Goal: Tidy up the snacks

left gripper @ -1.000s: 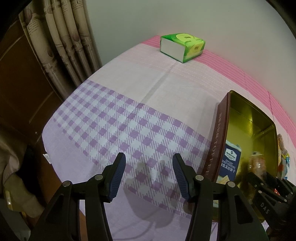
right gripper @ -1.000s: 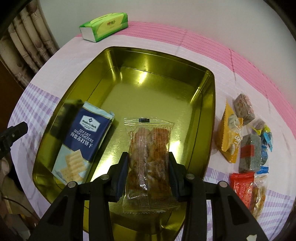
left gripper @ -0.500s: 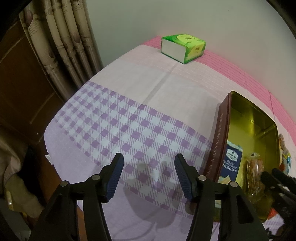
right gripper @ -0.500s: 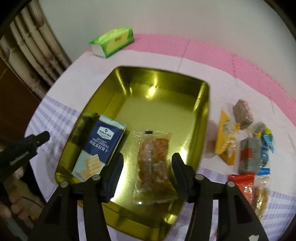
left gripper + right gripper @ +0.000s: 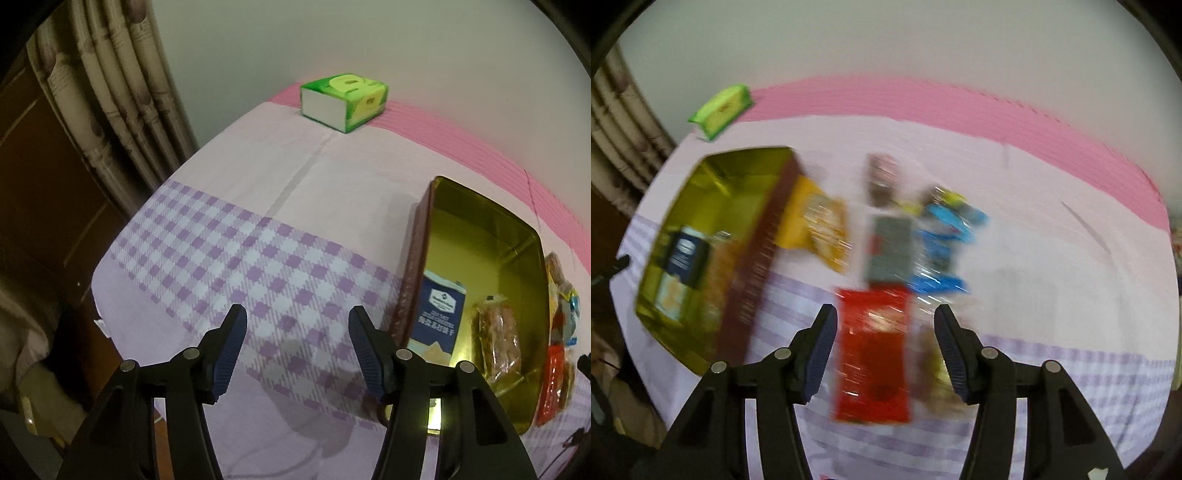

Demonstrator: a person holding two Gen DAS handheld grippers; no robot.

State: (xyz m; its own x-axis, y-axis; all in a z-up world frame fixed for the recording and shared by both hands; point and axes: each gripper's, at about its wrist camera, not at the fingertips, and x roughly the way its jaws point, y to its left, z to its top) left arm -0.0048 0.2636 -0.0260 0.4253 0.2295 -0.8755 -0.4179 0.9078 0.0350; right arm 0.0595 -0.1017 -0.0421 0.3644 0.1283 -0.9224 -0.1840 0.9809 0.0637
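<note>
A gold tin [image 5: 476, 236] with brown outer walls sits on the cloth; it also shows in the right wrist view [image 5: 720, 192]. Inside lie a blue cracker pack [image 5: 439, 310] and a clear snack bag [image 5: 500, 341]. My left gripper [image 5: 295, 347] is open and empty over the checked cloth, left of the tin. My right gripper [image 5: 884, 347] is open and empty above a red packet [image 5: 873, 354]. The right wrist view is blurred. Beyond lie a yellow packet [image 5: 816, 221], a grey packet [image 5: 890, 247] and blue wrappers [image 5: 942, 236].
A green tissue box [image 5: 345, 99] stands at the table's far edge by the wall; it also shows in the right wrist view [image 5: 722, 109]. Curtains [image 5: 110, 92] and a dark wooden panel lie left of the table. The table's left edge drops off near my left gripper.
My right gripper let go of the clear snack bag in the tin, opened, and swung right over the loose packets. My left gripper drew back a little and stays open.
</note>
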